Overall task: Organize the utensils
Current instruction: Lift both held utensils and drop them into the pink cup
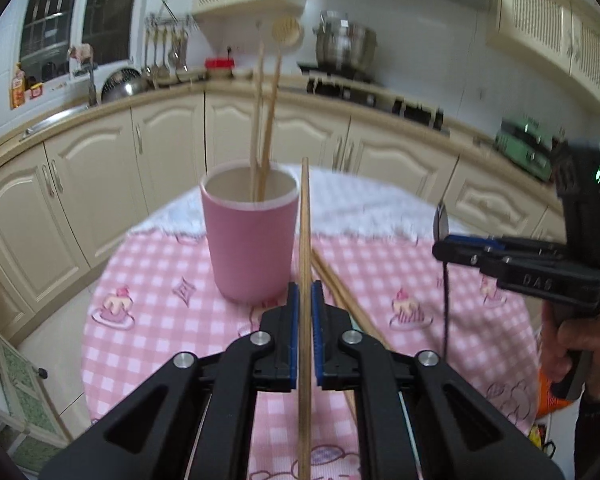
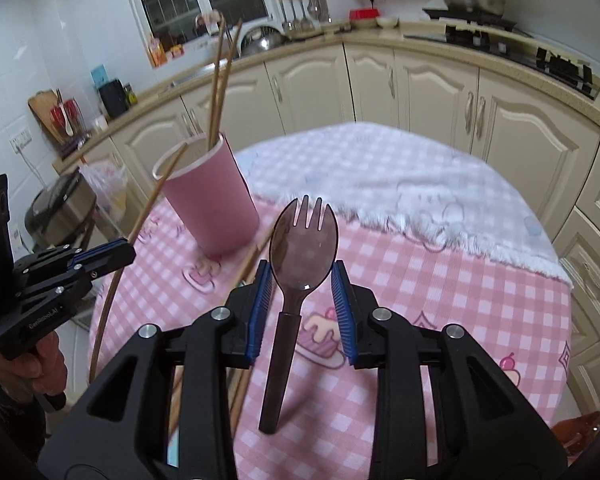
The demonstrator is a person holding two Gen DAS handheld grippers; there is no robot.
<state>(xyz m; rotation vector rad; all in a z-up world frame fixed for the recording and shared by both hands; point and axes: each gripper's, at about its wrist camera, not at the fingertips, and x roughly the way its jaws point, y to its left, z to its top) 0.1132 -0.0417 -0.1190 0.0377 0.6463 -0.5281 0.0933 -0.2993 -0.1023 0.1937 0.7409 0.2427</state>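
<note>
- Chopstick (image 1: pixel 305 264) sits clamped between the blue pads of the left gripper (image 1: pixel 305 300), its jaws drawn tight on the wooden shaft, which points up and away towards the rim of the pink cup (image 1: pixel 249 236).
- Pink cup stands upright on the pink checked tablecloth (image 1: pixel 148 320), with two wooden chopsticks and a wooden spoon (image 1: pixel 278 76) already standing inside it.
- More chopsticks (image 1: pixel 340 292) lie flat on the cloth just right of the cup, passing under the left gripper.
- Right gripper (image 2: pixel 303 276) is clamped on a translucent brown spork (image 2: pixel 303 240); its pads press the sides of the bowl, the tines point away, and the dark handle hangs back between the jaws.
- From the right wrist view, the cup (image 2: pixel 210 196) is to the left of the spork, apart from it, and the left gripper with its chopstick is at the far left.
- White fluffy towel (image 2: pixel 400 184) covers the far part of the table.
- A hand (image 1: pixel 572 344) grips the handle of the right gripper.
</note>
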